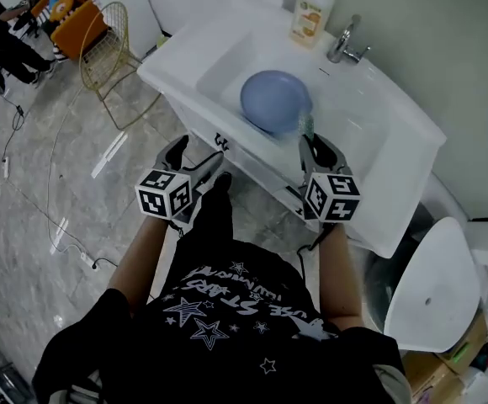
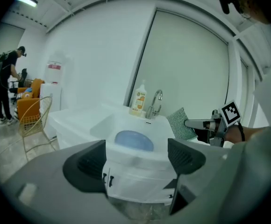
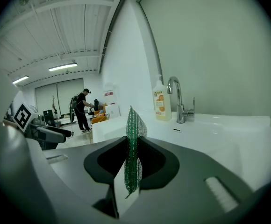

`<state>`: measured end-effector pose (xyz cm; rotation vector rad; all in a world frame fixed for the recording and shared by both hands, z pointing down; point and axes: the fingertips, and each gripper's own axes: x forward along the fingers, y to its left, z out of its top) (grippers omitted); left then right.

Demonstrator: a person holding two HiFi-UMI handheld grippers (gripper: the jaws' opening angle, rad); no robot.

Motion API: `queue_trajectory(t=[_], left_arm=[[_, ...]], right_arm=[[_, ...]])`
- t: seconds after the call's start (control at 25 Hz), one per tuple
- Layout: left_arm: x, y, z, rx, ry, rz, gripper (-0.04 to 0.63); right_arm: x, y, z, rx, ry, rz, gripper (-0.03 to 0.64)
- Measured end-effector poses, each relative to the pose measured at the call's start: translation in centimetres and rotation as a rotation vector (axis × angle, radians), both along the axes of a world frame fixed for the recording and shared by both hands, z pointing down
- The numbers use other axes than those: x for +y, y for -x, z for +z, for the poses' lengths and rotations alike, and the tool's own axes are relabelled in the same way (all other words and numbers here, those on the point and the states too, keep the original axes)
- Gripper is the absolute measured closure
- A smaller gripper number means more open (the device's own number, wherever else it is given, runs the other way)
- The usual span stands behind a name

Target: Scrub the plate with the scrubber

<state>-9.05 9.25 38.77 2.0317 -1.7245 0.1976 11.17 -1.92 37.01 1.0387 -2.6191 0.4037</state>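
i am holding my left gripper point(image 1: 197, 162) open and empty, left of centre in the head view. my right gripper point(image 1: 316, 148), right of centre, is clamping the green scrubber point(image 1: 305, 126), which is standing edge-on between its jaws. just beyond, the blue plate point(image 1: 275, 101) is lying in the white sink point(image 1: 185, 57), upper middle. a bottle point(image 1: 311, 11) and tap point(image 1: 345, 42) are standing at the top.

The scrubber point(image 3: 134, 122) is showing a rough green mesh weave between the matt dark plastic jaws of the right tool point(image 3: 131, 155). The blue plate point(image 1: 275, 101) is looking smooth, the white sink point(image 1: 219, 70) is shining glossy, and the faucet point(image 1: 343, 45) is gleaming as polished metal.
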Motion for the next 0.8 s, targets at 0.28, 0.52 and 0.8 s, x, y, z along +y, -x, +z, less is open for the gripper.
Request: queue_trajectory(t=[0.28,0.52,0.8], left_arm=[[-14.3,1.8,1.3,0.027,0.066,0.237,0.182],[-22.8,2.2,5.4,0.055,0.229,0.387,0.182],[-27.8,1.1,11.5,0.098,0.405,0.466,0.186]], right_arm=[[-6.4,3.3,1.9,0.078,0.043,0.125,0.517],[-11.3,6.2,4.4,0.159,0.106,0.180,0.517],[-14.9,6.7,7.9,0.251,0.179,0.222,0.517]])
